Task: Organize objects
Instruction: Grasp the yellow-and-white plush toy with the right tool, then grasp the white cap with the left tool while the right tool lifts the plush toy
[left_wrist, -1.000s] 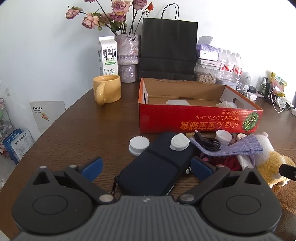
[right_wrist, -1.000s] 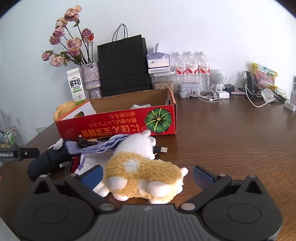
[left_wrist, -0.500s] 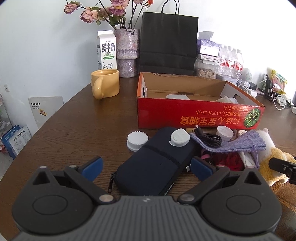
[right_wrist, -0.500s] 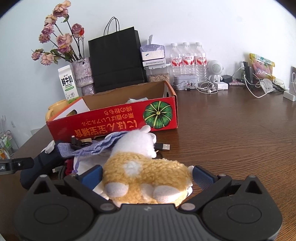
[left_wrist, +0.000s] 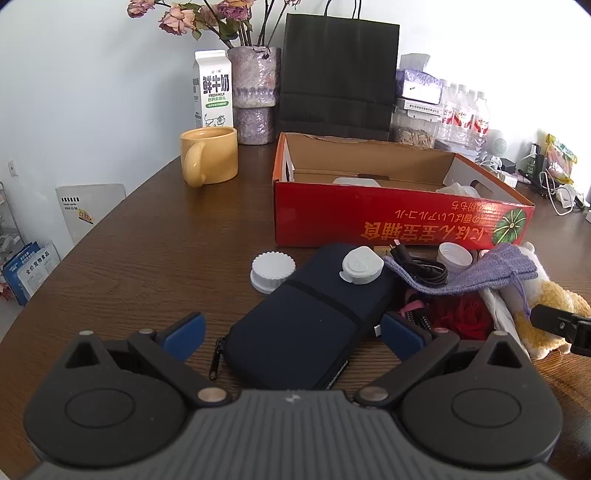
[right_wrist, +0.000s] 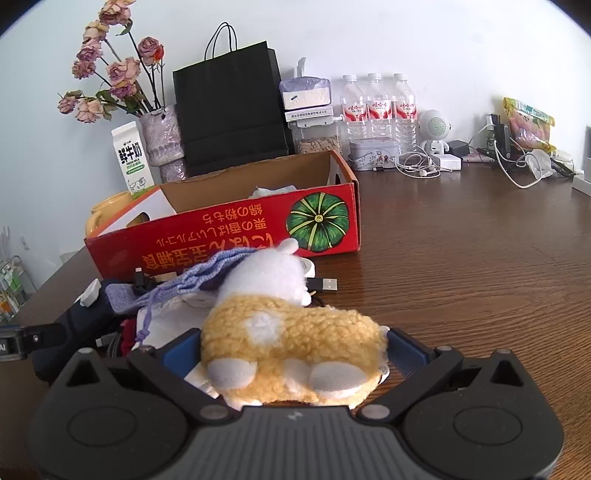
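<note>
Your right tool sat low on the worktop with its blue fingers wide apart, one on either side of the yellow-and-white plush toy. The pads lay just beside its fleece flanks; whether they were touching it, I could not tell. The toy lay on its belly with its head toward the red cardboard box.

Your left tool was also spread, its fingers straddling the near end of the dark zip pouch without closing on it. A white cap rested on the pouch's far end, and a ribbed white lid stood on the wood just left of it. A lilac knitted bag draped over a black cable and the red fabric to the right. The box stood open behind them, with the yellow mug well off to its left.
</note>
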